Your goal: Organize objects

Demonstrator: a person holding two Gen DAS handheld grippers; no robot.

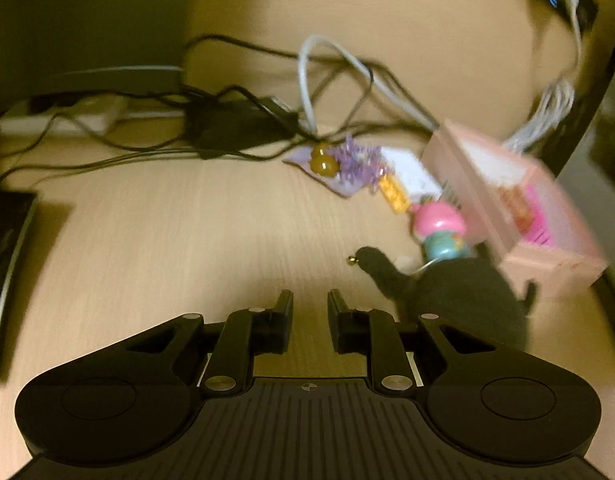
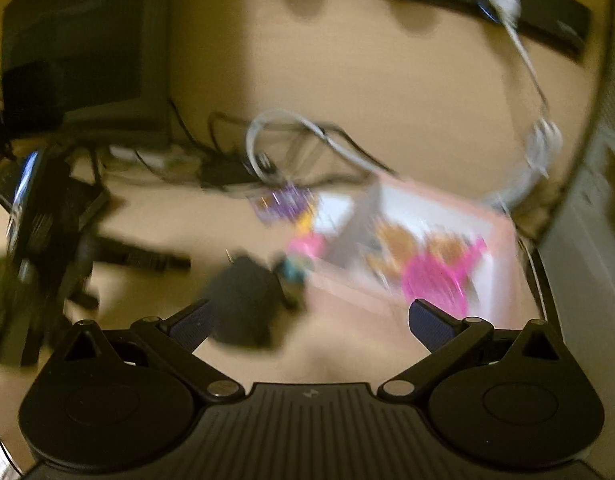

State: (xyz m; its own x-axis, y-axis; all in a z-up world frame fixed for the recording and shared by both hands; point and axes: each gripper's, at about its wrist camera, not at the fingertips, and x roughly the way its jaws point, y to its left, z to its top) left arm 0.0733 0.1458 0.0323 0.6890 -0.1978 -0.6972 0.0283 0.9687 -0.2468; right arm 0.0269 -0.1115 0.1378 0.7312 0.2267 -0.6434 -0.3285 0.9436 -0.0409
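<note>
A pale wood-grain desk (image 1: 155, 220) carries a small jumble of trinkets. The left gripper (image 1: 310, 300) hovers over bare desk with its hard black fingers drawn close, a narrow gap between them and nothing gripped. Just right of it lies a dark, fuzzy felt toy (image 1: 459, 292) with a rounded body, a stubby limb and a tiny brass bell (image 1: 352, 259) at its tip. Beyond the toy stands a glossy pink and teal figurine (image 1: 441, 230), and touching that on the right sits a pink box (image 1: 547, 268), open-topped, with bright pink plastic pieces inside. Farther off rest a purple frilly ornament (image 1: 357, 162) with two amber beads (image 1: 325, 162) and a yellow charm (image 1: 393, 192). Thin black cables (image 1: 235, 92) and a looping white cord (image 1: 307, 80) tangle at the far edge.

The right gripper (image 2: 311, 316) is spread wide, its blue ribbed pads (image 2: 427, 322) holding nothing, above the near edge of the blurred box.
</note>
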